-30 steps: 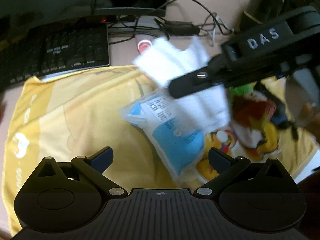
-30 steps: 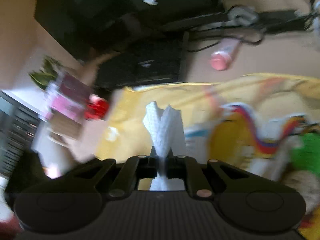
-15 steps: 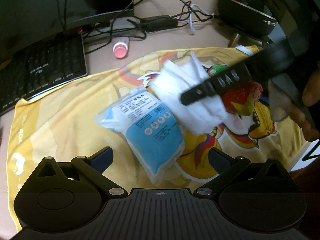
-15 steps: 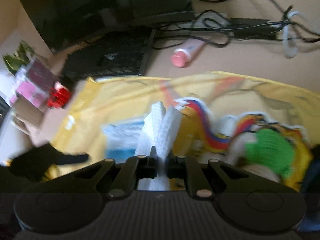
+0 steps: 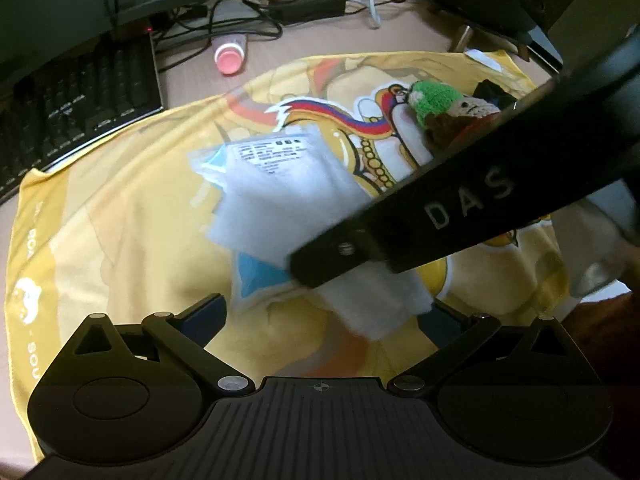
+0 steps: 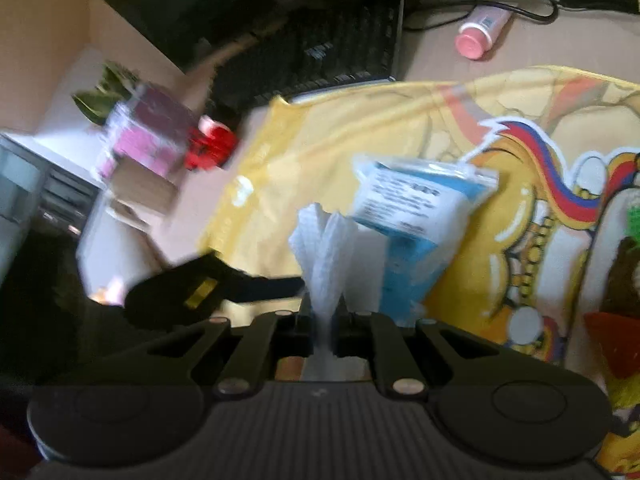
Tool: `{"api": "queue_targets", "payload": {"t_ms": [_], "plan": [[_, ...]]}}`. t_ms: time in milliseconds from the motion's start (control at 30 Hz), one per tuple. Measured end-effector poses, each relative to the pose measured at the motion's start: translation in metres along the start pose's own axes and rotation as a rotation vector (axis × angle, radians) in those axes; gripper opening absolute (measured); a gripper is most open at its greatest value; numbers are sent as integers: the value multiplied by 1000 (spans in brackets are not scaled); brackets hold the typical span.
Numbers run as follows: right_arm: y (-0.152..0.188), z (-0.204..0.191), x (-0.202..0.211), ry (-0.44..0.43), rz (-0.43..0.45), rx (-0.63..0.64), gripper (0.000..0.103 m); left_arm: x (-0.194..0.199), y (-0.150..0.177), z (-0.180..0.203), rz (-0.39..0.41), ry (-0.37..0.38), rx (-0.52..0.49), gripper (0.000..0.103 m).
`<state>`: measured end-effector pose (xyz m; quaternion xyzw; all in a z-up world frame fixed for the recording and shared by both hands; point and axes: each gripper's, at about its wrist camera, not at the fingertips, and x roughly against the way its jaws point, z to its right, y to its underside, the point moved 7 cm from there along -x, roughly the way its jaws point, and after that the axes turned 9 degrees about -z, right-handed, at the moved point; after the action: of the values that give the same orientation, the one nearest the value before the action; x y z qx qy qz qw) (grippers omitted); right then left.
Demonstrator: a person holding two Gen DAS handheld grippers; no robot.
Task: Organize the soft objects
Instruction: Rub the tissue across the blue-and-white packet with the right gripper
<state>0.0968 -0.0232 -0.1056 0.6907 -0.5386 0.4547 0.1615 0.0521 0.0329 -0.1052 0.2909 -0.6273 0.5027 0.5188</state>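
Right wrist view: the right gripper [image 6: 322, 312] is pinching a white tissue [image 6: 326, 248].
It is reaching over the yellow cloth [image 5: 120, 208], above the blue packet [image 6: 412, 208]; the left gripper [image 5: 320, 316] is waiting wide open, empty.

Taking the cloth [image 5: 120, 208] spread on the desk as the landmark: a sealed packet [image 6: 416, 208] lies on its middle, and a knitted toy [image 5: 440, 108] lies on it to the right of the packet. Behind the cloth's left corner sits a keyboard [image 5: 80, 96]. Behind its far edge, right of the keyboard, a small bottle [image 5: 230, 54] lies among cables [image 5: 312, 4].
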Motion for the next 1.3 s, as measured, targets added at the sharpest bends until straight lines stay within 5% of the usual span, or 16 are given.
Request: {"api": "queue_targets", "payload": {"t_ms": [333,500,633,800,900,1100,1300], "plan": [[5,64,33,123,52,-128,7,0,-22,-7,66,50,54,103],[-11,63,43,124,113,-112,9,-8,-41,-10,90,126,91,103],[-27,58,50,129,155,-86,10,-22,-47,-11,59,88,76,103],[-58,39,47,-68,158,-112,10,-29,-50,-6,60,-11,-30,103],[-73,28,28,-156,109,-119,10,-31,-50,-1,55,-9,-61,103],[-70,34,11,95,82,10,10,-30,-43,-11,52,-51,-41,103],[-54,61,29,161,103,-55,14,-21,-56,-27,96,132,49,103]]}}
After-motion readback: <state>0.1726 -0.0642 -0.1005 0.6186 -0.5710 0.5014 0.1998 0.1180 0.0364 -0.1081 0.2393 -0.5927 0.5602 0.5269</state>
